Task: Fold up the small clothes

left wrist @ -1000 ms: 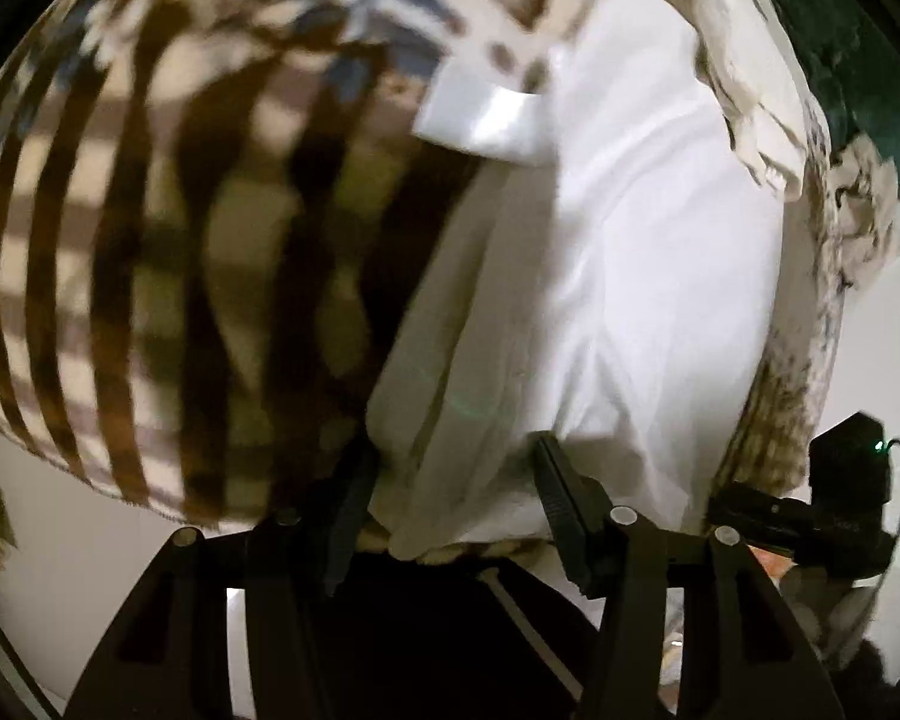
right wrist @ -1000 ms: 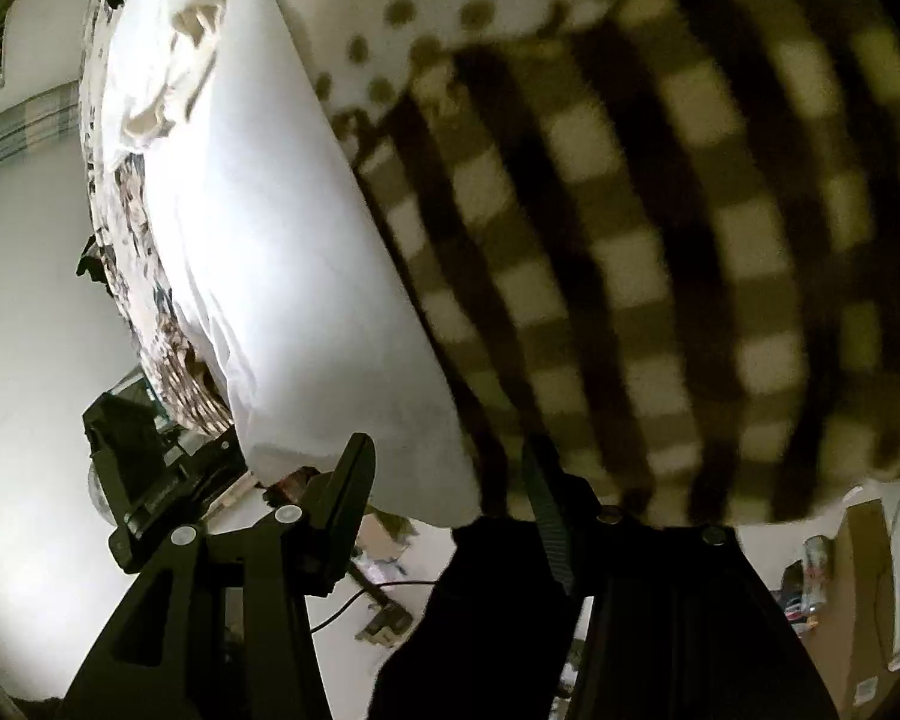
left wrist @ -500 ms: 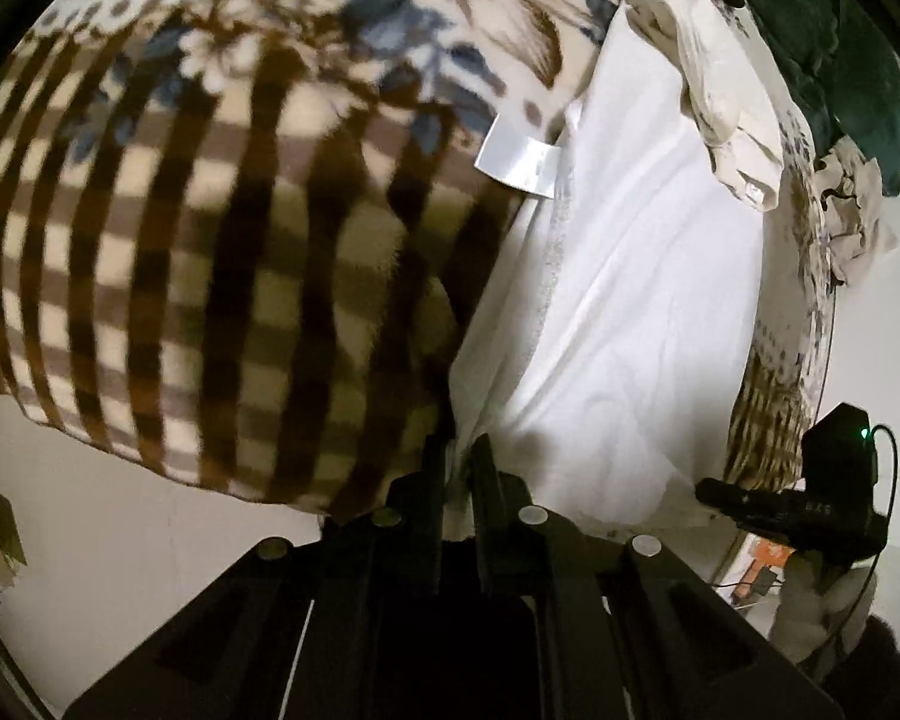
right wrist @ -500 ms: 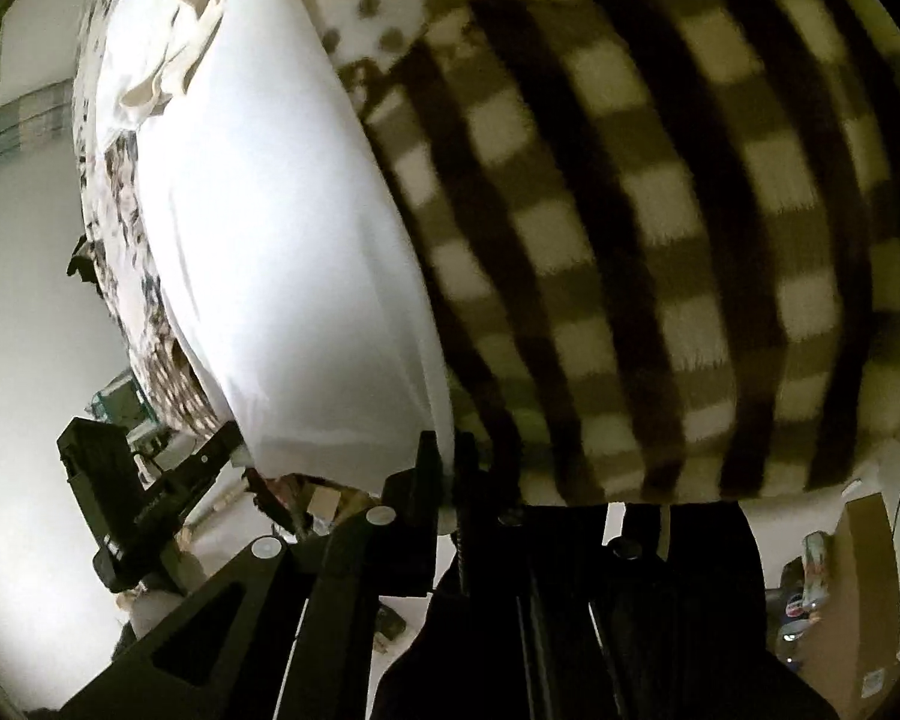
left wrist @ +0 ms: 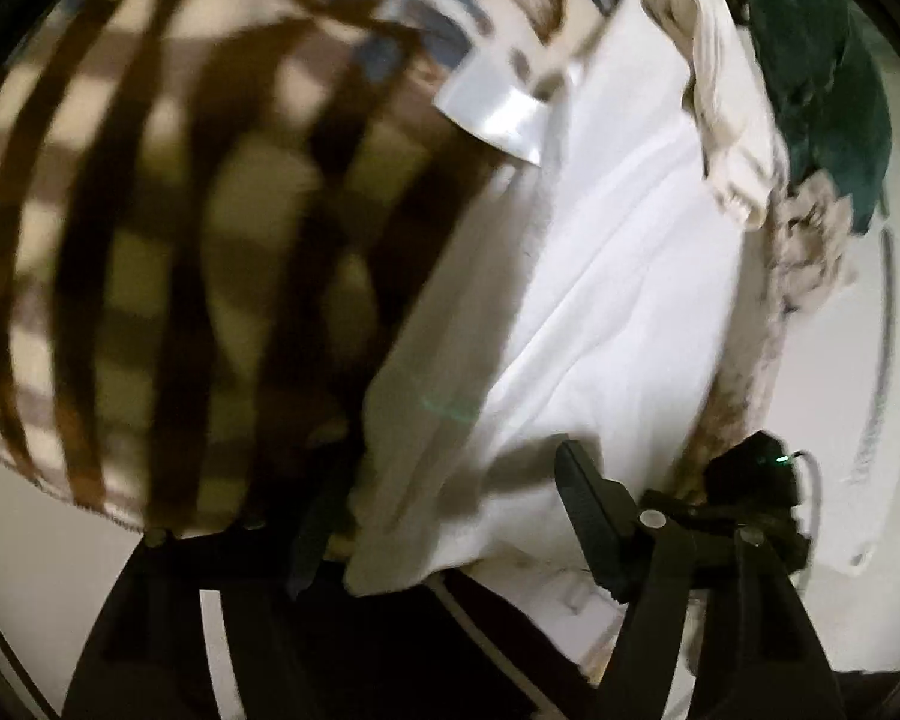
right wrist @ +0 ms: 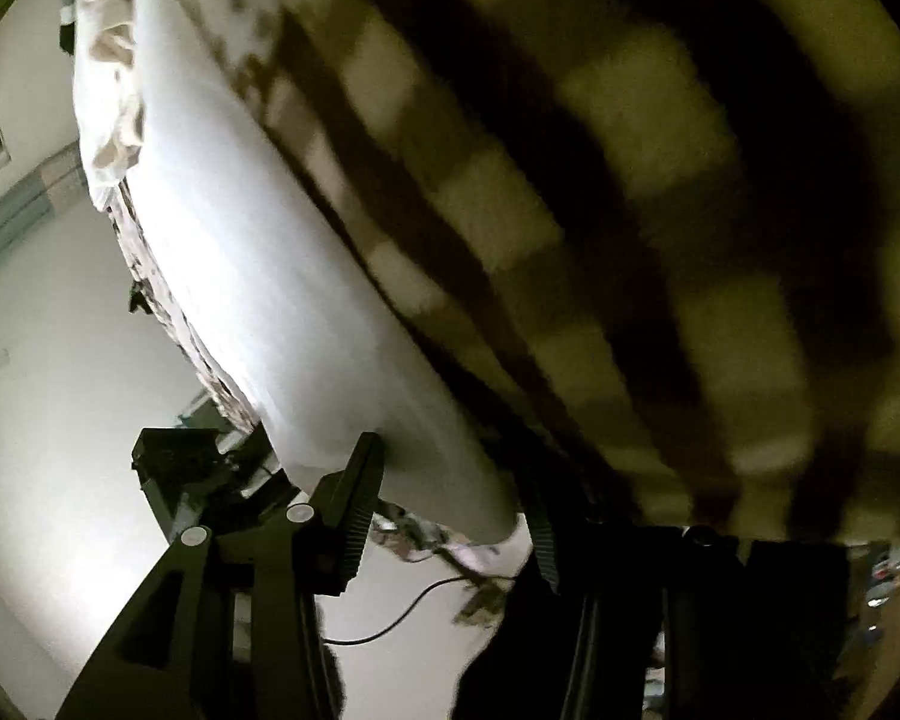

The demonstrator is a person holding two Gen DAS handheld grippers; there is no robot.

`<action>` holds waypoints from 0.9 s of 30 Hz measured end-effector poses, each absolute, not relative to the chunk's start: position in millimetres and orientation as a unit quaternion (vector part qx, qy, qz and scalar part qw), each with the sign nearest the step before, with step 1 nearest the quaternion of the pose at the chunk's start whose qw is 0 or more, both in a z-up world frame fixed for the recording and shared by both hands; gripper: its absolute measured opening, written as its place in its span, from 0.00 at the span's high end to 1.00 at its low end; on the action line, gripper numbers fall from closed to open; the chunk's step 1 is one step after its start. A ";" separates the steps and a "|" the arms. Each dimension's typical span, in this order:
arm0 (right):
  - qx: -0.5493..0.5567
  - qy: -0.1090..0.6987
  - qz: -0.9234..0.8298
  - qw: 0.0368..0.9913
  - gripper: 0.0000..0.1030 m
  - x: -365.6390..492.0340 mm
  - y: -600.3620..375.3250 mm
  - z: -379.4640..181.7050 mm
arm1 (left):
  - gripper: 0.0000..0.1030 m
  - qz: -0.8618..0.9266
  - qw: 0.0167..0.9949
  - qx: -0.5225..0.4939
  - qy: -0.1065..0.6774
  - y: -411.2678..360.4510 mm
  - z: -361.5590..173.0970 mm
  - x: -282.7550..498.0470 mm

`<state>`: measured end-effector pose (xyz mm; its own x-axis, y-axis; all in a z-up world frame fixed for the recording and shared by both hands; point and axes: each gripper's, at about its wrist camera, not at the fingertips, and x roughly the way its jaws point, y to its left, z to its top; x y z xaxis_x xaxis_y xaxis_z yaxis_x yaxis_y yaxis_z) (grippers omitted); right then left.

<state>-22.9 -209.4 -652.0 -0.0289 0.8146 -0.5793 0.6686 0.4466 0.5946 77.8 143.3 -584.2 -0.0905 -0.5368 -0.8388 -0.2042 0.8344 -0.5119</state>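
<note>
A white garment [left wrist: 600, 276] lies flat on a brown-and-cream checked blanket [left wrist: 168, 252], with a white tag [left wrist: 492, 108] at its far end. My left gripper [left wrist: 444, 510] is open, its fingers [left wrist: 588, 504] spread either side of the garment's near edge. In the right wrist view the same white garment [right wrist: 258, 276] runs along the blanket [right wrist: 660, 228]. My right gripper [right wrist: 450, 498] is open, its fingers [right wrist: 360, 498] straddling the garment's near corner. Both views are blurred.
A crumpled cream cloth [left wrist: 726, 120] and a dark green cloth [left wrist: 828, 84] lie beyond the garment. The other gripper [left wrist: 750, 486] shows at the right of the left view and also shows at lower left of the right view [right wrist: 192, 468]. Pale floor lies below the bed edge.
Half a second ago both grippers were shut on the garment's near edge. Both have now opened and let it go, with the cameras closer to the blanket.
</note>
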 end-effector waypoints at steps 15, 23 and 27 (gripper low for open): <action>0.500 0.694 0.075 0.512 0.93 -8.4 -206.2 -577.8 | 0.95 -0.119 0.647 -0.291 0.695 155.4 -525.8 69.0; 0.520 0.636 0.104 0.561 0.93 52.9 -233.5 -516.0 | 0.95 -0.151 0.658 -0.379 0.633 148.8 -486.8 136.9; 0.517 0.602 0.112 0.598 0.93 111.8 -246.7 -495.8 | 0.95 -0.170 0.672 -0.395 0.603 123.1 -483.0 202.8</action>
